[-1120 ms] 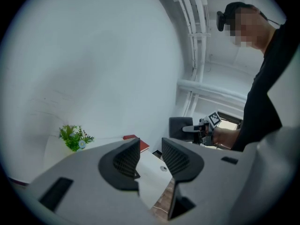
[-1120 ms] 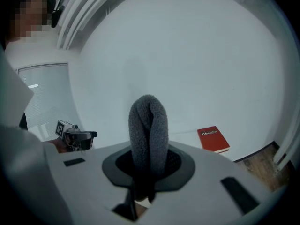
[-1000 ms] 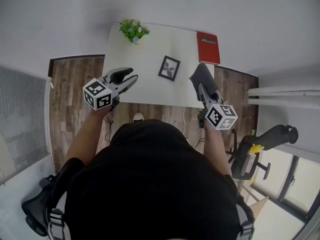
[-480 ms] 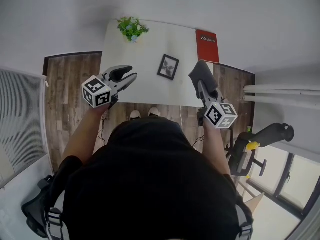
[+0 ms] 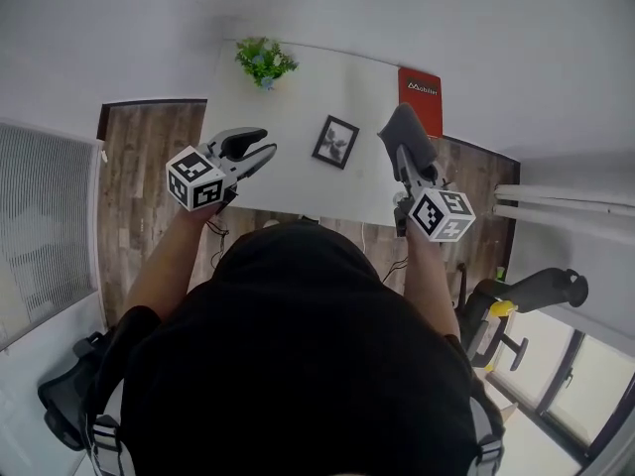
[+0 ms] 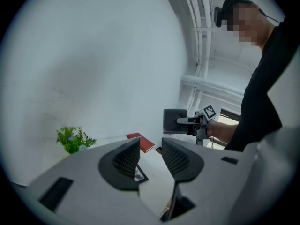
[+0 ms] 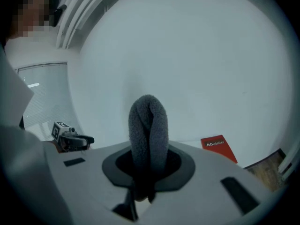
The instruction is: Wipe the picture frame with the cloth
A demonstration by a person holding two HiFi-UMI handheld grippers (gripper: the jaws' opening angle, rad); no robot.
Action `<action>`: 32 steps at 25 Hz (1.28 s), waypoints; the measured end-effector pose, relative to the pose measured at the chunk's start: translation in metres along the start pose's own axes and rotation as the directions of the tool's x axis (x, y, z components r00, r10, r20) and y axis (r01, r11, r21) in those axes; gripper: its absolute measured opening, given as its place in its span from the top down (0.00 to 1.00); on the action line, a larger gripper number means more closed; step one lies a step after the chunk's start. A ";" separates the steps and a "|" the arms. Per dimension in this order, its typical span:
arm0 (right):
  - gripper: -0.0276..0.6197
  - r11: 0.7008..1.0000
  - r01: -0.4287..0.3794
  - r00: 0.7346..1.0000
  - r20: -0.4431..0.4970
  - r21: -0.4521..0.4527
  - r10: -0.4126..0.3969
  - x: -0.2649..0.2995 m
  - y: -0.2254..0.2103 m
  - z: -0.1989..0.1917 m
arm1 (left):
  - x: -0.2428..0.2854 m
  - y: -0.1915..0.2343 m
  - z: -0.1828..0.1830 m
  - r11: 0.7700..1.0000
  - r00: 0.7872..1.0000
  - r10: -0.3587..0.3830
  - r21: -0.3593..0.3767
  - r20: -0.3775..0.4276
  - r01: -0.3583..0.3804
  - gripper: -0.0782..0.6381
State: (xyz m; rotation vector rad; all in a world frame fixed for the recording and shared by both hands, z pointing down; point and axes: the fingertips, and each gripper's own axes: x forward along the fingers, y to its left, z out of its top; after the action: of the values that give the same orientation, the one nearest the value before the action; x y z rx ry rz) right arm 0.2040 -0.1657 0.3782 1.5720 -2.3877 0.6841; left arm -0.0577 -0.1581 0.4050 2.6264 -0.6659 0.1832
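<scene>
**A:** Obs. 1, left side. What do you read?

**B:** Left gripper (image 5: 262,149): jaws apart with a moderate gap, nothing between the pads. It hangs over the near left part of the white table (image 5: 288,107) and touches nothing.

**A:** Right side?

**B:** Right gripper (image 5: 407,159): jaws clamped on the cloth (image 5: 404,127). The cloth is grey and fuzzy, folded into a loop that stands up out of the jaws. It is held in the air near the table's right edge, and I see no contact with anything else.

**A:** Location of the picture frame?

**B:** Picture frame (image 5: 336,141): dark border, pale picture, on the table near its middle. It sits between the two grippers and apart from both, with the cloth to its right and the open jaws to its left. I cannot tell from here whether it lies flat or leans.

**A:** Other items on the table?

**B:** Small green plant (image 5: 264,61) at the far left corner, well away from the frame. Red book (image 5: 420,93) flat at the far right corner, beyond the cloth.

**A:** Operator?

**B:** Standing at the near edge, one gripper per hand. The marker cube (image 5: 195,178) on each faces up.
</scene>
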 end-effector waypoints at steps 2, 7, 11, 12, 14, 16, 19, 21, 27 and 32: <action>0.89 1.000 -0.011 1.000 -0.009 -0.009 0.011 0.011 -0.008 0.003 | 0.006 0.005 0.000 1.000 1.000 0.016 -0.005 -0.006 -0.016 0.68; 0.89 0.995 -0.011 0.997 -0.071 -0.095 0.004 0.038 -0.026 -0.005 | 0.021 0.017 -0.018 0.998 0.997 0.064 -0.007 -0.048 -0.065 0.68; 0.89 0.981 -0.024 0.992 -0.130 -0.194 -0.001 0.064 -0.032 -0.013 | 0.032 0.030 -0.041 0.995 0.990 0.096 0.007 -0.106 -0.096 0.68; 0.89 0.974 -0.031 0.990 -0.144 -0.225 -0.002 0.070 -0.032 -0.015 | 0.035 0.033 -0.047 0.995 0.988 0.102 0.009 -0.120 -0.101 0.68; 0.89 0.958 -0.049 0.986 -0.169 -0.283 0.000 0.082 -0.032 -0.019 | 0.041 0.037 -0.059 0.994 0.983 0.110 0.013 -0.148 -0.109 0.68; 0.89 0.944 -0.068 0.981 -0.193 -0.324 0.005 0.094 -0.031 -0.024 | 0.047 0.041 -0.070 0.993 0.978 0.115 0.015 -0.173 -0.114 0.68; 0.89 0.918 -0.090 0.974 -0.227 -0.387 0.000 0.113 -0.035 -0.032 | 0.059 0.047 -0.085 0.993 0.972 0.117 0.017 -0.206 -0.116 0.68; 0.89 0.903 -0.107 0.968 -0.250 -0.415 -0.001 0.126 -0.038 -0.039 | 0.067 0.051 -0.095 0.994 0.968 0.112 0.016 -0.224 -0.112 0.68; 0.89 0.898 -0.149 0.946 -0.324 -0.415 0.008 0.158 -0.046 -0.065 | 0.091 0.050 -0.123 0.996 0.960 0.085 -0.007 -0.266 -0.090 0.67; 0.89 0.885 -0.178 0.931 -0.366 -0.430 0.010 0.184 -0.051 -0.083 | 0.114 0.042 -0.149 0.998 0.948 0.065 0.002 -0.311 -0.068 0.67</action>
State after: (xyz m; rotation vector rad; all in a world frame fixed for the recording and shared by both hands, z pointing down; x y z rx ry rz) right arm 0.1669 -0.2922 0.5398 1.0402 -2.1542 0.3400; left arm 0.0183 -0.1757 0.5810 2.4891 -0.6411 0.5995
